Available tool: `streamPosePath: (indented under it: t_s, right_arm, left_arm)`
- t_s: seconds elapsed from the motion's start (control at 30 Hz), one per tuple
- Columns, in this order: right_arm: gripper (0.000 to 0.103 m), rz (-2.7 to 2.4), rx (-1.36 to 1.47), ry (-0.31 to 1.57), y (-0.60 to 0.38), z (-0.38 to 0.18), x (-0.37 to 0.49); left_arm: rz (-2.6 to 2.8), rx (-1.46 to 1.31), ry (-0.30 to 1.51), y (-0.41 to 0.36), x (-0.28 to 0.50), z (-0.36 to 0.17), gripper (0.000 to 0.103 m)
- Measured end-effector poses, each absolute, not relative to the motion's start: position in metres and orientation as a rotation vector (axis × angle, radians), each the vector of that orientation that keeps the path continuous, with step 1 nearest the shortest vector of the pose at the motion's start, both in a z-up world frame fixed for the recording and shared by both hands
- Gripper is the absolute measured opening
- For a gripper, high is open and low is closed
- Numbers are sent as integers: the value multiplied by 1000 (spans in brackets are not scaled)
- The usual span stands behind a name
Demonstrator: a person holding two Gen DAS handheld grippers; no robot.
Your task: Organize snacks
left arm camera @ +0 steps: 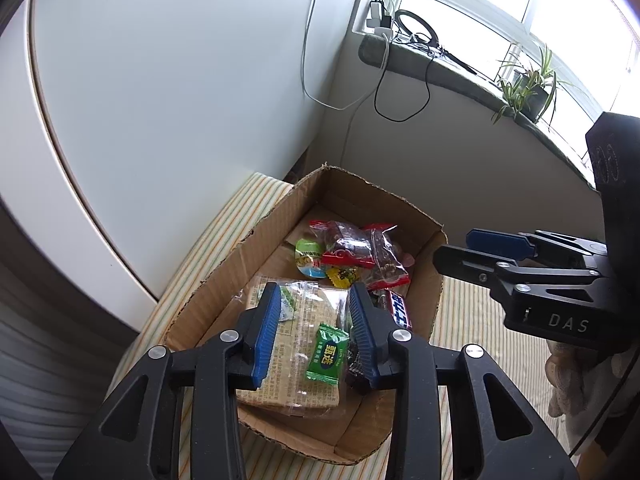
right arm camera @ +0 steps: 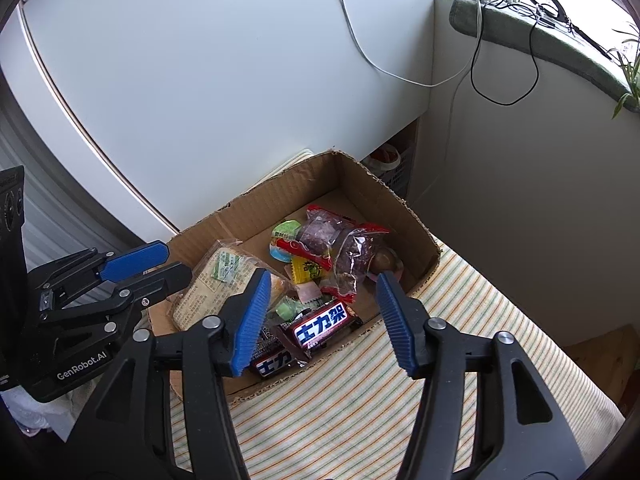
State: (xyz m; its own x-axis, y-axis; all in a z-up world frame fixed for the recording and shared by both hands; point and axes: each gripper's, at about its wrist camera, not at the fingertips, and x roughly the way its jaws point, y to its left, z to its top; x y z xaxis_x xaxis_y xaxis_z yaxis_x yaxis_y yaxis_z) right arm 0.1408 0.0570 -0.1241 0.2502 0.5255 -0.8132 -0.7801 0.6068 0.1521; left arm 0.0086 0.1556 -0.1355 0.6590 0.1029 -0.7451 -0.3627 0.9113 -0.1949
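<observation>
- Left hand-held gripper (left arm camera: 314, 330): jaws partly open, poised above the near end of the cardboard box (left arm camera: 224, 264); nothing held between the blue pads (left arm camera: 266, 334), no contact evident.
- Right hand-held gripper (right arm camera: 320, 322): jaws wide open over the box's near right side; empty.
- Box sits on a striped cloth (right arm camera: 360, 412) beside a white panel.
- Contents: flat cracker packet (left arm camera: 298, 356) at near left with a small green candy (left arm camera: 326, 354) lying on it; chocolate bars (right arm camera: 320, 326) at near right; clear bags with red seals (right arm camera: 340, 248) and a green-lidded jelly cup (left arm camera: 308, 258) toward the far end.
</observation>
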Motion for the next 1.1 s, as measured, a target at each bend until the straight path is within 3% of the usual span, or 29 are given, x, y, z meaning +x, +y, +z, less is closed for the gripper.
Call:
streamPosePath:
  t_s: [0.1, 0.4, 0.67, 1.1]
  right_arm:
    - [62, 897, -294, 955, 50, -119, 141]
    - [68, 865, -247, 908, 21, -99, 128]
    - [85, 823, -216, 852, 0, -82, 112]
    - [85, 748, -207, 799, -22, -66, 93]
  left_arm:
    - [275, -341, 811, 155, 7, -134, 41]
    - [291, -316, 792, 150, -5, -118, 44]
    - [359, -275, 788, 143, -20, -100, 57]
    - [405, -255, 756, 129, -37, -80, 58]
